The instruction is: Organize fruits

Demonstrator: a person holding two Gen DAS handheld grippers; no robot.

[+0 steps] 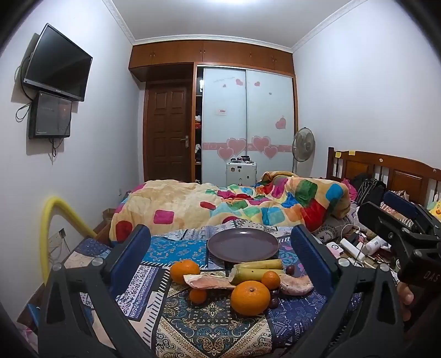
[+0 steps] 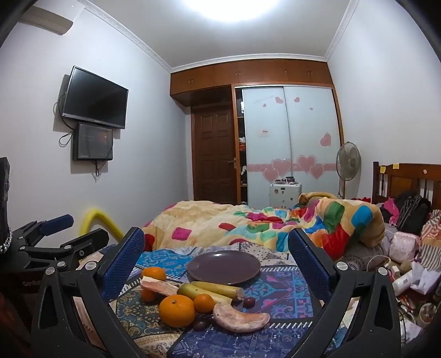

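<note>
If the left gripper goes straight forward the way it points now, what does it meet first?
Probably the large orange, nearest in the fruit pile between the open jaws of the left gripper. The purple plate lies behind. Depth is uncertain in this fisheye view.

So I'm in a bedroom: pale walls, a bright ceiling light, a TV mounted up left with a smaller screen under it. Straight ahead there's a brown door, a wardrobe with pink heart stickers, a standing fan, and the bed with its colourful blanket.
</note>
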